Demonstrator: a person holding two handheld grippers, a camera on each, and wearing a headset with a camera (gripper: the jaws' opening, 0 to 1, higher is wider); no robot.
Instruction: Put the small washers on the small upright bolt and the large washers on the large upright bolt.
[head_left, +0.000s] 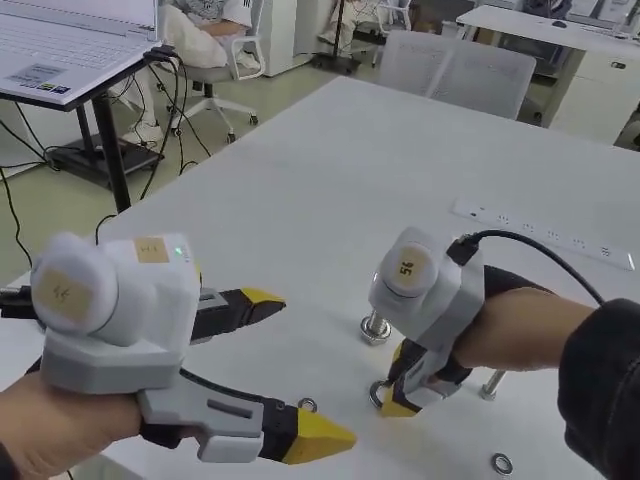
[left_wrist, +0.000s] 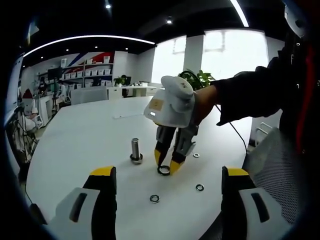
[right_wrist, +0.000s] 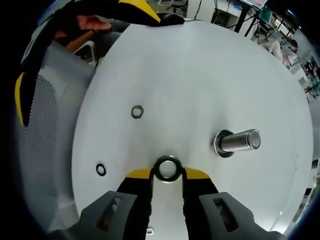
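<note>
Right gripper (right_wrist: 167, 173): jaws narrow, apparently pinching washer (right_wrist: 156, 170) at tips. Large bolt (right_wrist: 239, 141) ahead-right of jaws; lift level, centre hole over thread. Left gripper (left_wrist: 168, 173): jaws wide, empty.

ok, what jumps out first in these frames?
Over the white table, the right gripper points down, jaws closed on a large washer, right beside the large upright bolt. Nearer the person, the left gripper hovers with jaws wide open.
</note>
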